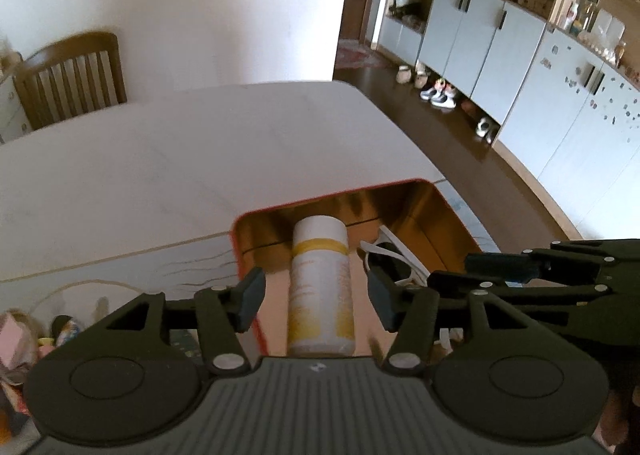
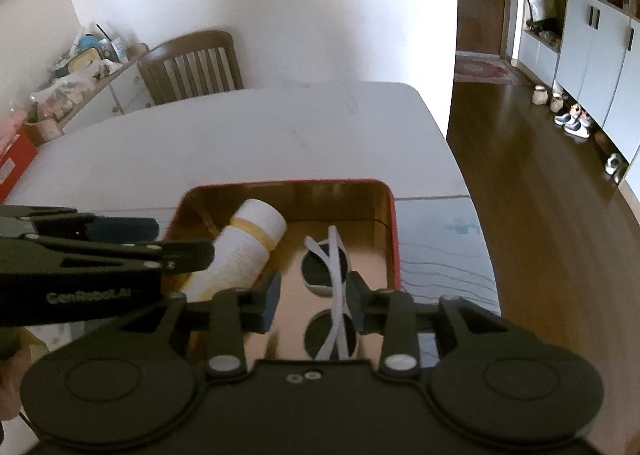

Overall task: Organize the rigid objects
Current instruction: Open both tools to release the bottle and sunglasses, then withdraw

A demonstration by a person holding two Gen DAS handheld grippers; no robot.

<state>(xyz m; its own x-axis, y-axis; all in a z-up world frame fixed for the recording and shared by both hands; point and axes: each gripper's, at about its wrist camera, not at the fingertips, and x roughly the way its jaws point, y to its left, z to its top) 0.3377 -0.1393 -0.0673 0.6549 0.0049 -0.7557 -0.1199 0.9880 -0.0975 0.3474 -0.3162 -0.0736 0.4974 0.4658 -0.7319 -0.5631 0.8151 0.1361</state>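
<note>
A red tin box (image 1: 320, 197) (image 2: 288, 182) with a gold inside stands open on the white table (image 1: 160, 159) (image 2: 240, 135). In it lie a white bottle (image 1: 320, 287) (image 2: 248, 247) with a yellow band and white-framed sunglasses (image 2: 326, 267) (image 1: 396, 251) with dark lenses. My left gripper (image 1: 318, 303) hangs over the bottle, open, with a gap on both sides of it. My right gripper (image 2: 316, 303) is open above the sunglasses, and its pads are not pressing on them. Each gripper shows from the side in the other's view, the left (image 2: 180, 251) and the right (image 1: 480, 267).
A wooden chair (image 1: 72, 75) (image 2: 192, 63) stands behind the table's far edge. The table's right edge drops to a dark wood floor with shoes (image 1: 438, 95) along pale cabinets (image 1: 480, 35). A cluttered sideboard (image 2: 80, 63) and a red box (image 2: 12, 163) are at the left.
</note>
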